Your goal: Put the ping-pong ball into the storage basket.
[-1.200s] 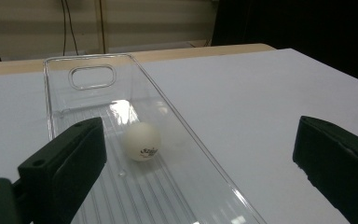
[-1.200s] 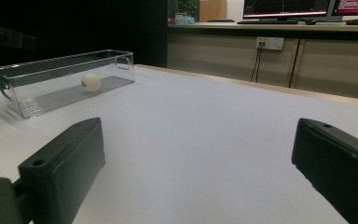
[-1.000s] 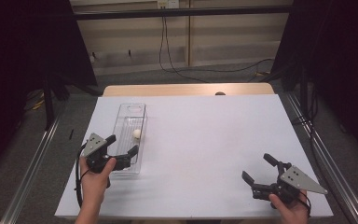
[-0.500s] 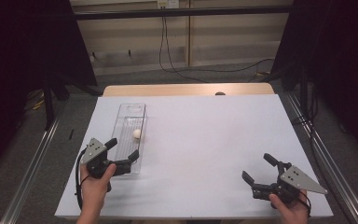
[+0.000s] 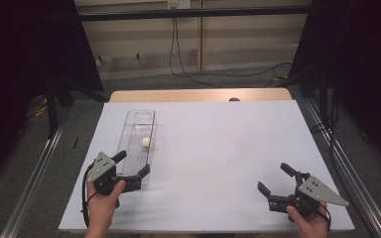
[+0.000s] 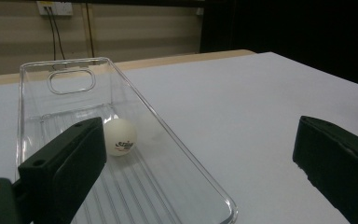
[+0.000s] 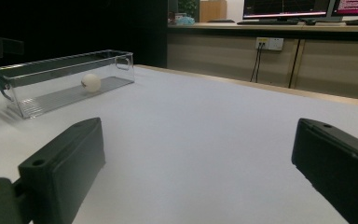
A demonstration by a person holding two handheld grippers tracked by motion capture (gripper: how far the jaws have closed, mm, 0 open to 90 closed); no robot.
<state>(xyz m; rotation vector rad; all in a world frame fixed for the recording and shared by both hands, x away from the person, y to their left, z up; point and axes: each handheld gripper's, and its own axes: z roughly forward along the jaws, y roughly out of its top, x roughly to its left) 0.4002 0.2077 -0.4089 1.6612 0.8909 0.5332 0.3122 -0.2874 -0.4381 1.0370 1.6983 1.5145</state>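
white ball (image 6: pixel 118 136) in clear bin (image 6: pixel 182 158), beyond left gripper (image 5: pixel 131 167) jaws, spread apart; right gripper (image 5: pixel 276 181) likewise spread

We see a white ping-pong ball (image 5: pixel 145 142) with dark printed lettering resting on the ribbed floor of a long, clear plastic bin (image 5: pixel 151 144), about midway along it, near the wall. The bin lies lengthwise on the white worktop (image 5: pixel 228 148).
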